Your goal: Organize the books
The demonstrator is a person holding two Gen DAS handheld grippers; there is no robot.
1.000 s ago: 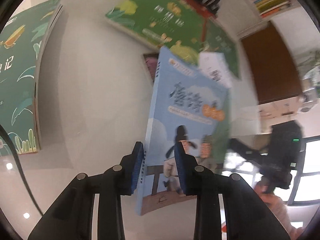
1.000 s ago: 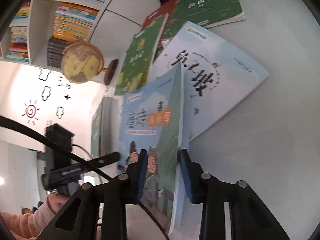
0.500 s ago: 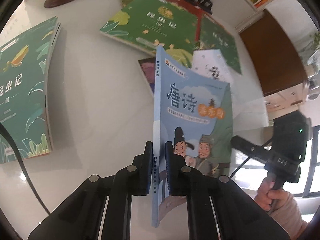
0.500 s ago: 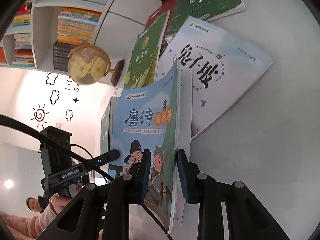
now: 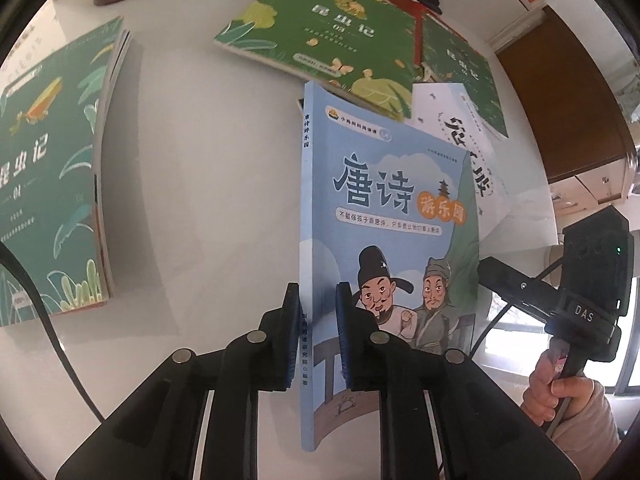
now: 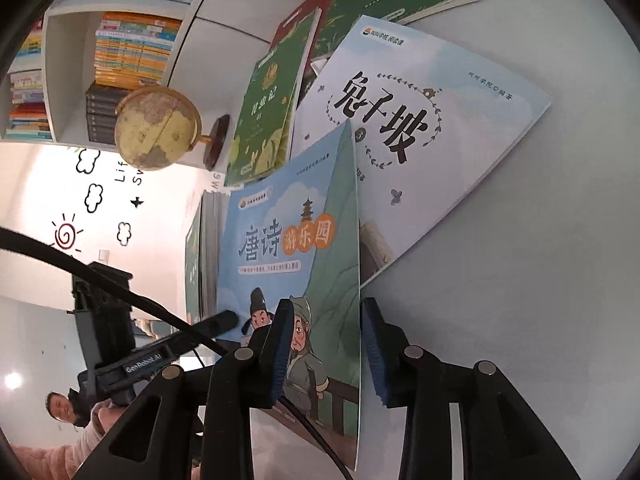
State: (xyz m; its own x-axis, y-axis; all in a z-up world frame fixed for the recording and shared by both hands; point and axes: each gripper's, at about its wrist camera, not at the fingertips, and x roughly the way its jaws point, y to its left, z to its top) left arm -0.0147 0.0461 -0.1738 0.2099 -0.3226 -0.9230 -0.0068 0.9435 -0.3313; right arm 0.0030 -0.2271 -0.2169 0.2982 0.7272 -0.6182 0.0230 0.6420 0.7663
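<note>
Standing btw both opening grippers: 1 blue book (image 5: 384, 216), left gripper (image 5: 318, 332) gapped, right gripper (image 6: 324, 344) loose.

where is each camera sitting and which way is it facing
Left wrist: sits on the left tool, looking steeply down at the white table; its opening jaws straddle the spine of the blue book; the other hand shows.
Right wrist: sits on the right tool, looking slantwise down past the globe; its opening jaws straddle the blue book's open edge.
Shared: the blue book and the white book.
</note>
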